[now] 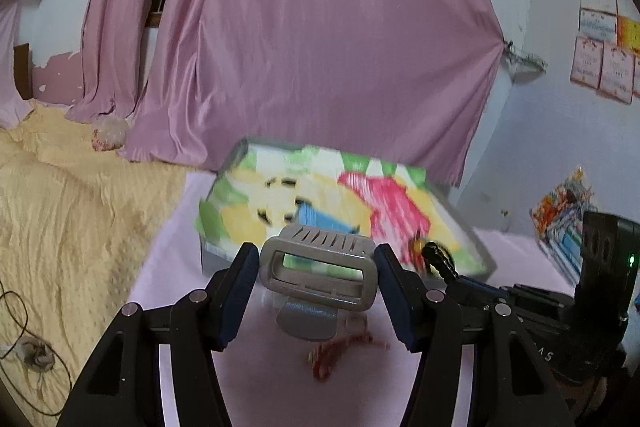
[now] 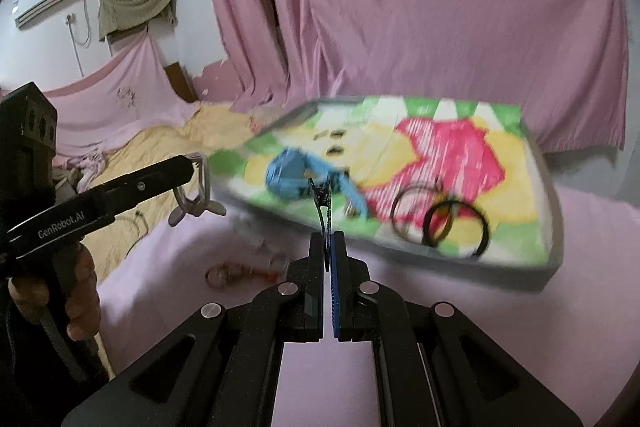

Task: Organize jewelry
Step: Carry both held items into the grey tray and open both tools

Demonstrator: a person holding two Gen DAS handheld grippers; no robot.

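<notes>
Left claw (image 1: 318, 273) clamps a grey hair claw clip (image 1: 318, 267), right claw (image 2: 328, 251) is pinched shut on a dark slim clip (image 2: 322, 203). Both are held up toward the colourful tray (image 2: 554, 227) at 12 o'clock, likely for drop-off beside the black rings (image 2: 456, 227); a red piece (image 2: 236, 273) waits on the pink sheet at 9 o'clock.

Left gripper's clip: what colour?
Grey hair clip, held between the left gripper fingers; clearest in the left wrist view.

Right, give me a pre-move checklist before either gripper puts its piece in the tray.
1. Left gripper grips the grey clip: ok.
2. Right gripper shut on the dark hair clip: ok.
3. Tray within view of both: ok.
4. Bare tray space for more pieces: ok; black rings sit near its right side.
5. Red piece on the pink sheet outside the tray: not ok.
6. Picture sharpness: not ok, blurred.
</notes>
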